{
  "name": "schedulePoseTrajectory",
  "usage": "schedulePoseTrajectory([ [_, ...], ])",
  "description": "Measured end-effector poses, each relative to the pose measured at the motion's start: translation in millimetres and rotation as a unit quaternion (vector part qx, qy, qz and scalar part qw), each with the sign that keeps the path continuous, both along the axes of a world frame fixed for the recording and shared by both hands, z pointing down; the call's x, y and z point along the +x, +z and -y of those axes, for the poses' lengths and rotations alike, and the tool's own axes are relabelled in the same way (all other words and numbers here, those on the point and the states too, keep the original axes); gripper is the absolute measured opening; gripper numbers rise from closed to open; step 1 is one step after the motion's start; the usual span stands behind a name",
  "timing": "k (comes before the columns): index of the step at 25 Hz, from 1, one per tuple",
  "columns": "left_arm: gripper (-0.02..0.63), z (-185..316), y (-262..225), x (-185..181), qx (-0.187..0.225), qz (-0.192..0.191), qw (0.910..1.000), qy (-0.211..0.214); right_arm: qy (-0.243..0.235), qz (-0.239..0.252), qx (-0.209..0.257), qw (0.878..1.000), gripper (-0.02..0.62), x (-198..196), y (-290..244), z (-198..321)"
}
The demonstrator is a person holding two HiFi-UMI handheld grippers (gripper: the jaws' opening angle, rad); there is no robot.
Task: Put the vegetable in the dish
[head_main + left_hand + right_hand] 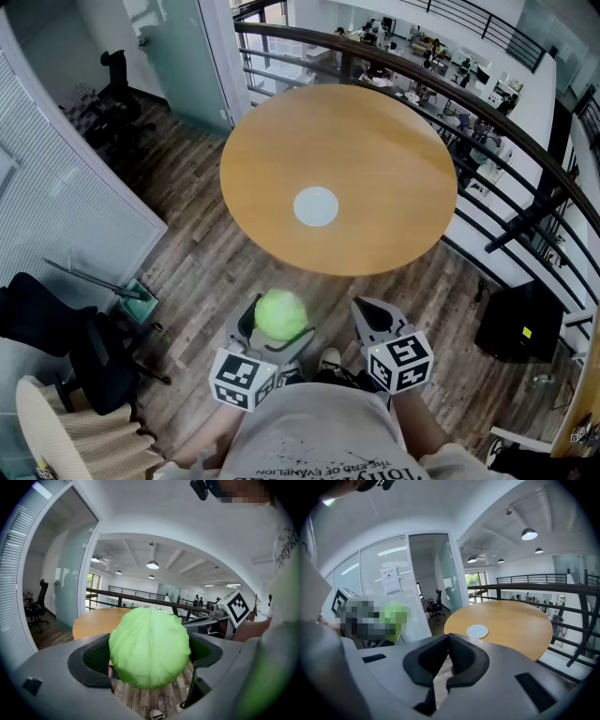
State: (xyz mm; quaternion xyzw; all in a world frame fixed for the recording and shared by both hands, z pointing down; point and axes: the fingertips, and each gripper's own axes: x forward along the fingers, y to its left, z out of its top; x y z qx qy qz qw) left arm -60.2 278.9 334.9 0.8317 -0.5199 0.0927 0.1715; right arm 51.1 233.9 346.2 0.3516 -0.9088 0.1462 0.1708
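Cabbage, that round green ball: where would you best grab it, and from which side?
Across its widest middle, one jaw on each opposite flank, coming in from the side, as the left gripper holds the cabbage now. It is a smooth ball with no stem or handle showing, so a grip well above or below the middle would likely squeeze it out.

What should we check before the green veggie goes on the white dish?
1. The green vegetable sits between the jaws of the left hand-held gripper: ok.
2. The white dish is empty: ok.
3. The round table is bare around the dish: ok.
4. The right hand-held gripper is shut, empty and off to the side: ok.
5. Vegetable above the dish: not ok, it hangs over the floor, short of the table.
6. Grip tight enough for the carry: cannot tell.
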Motion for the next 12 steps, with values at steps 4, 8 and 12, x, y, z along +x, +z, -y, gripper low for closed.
schedulePoseTrajectory([
  [4,0.492,0.0,2.4,0.4,-0.001,-0.001,1.0000,-0.001,-0.003,-0.001,-0.002,1.000,0.025,1.3,3.0,-1.9],
  [8,0.492,-2.7,3.3,-0.3,0.000,-0.001,1.0000,-0.001,-0.001,-0.001,-0.003,1.000,0.025,3.2,4.4,-4.7],
  [12,0.492,-3.8,2.4,-0.5,0.001,-0.002,1.0000,-0.003,0.004,-0.002,0.001,1.000,0.025,7.0,2.9,-4.9],
])
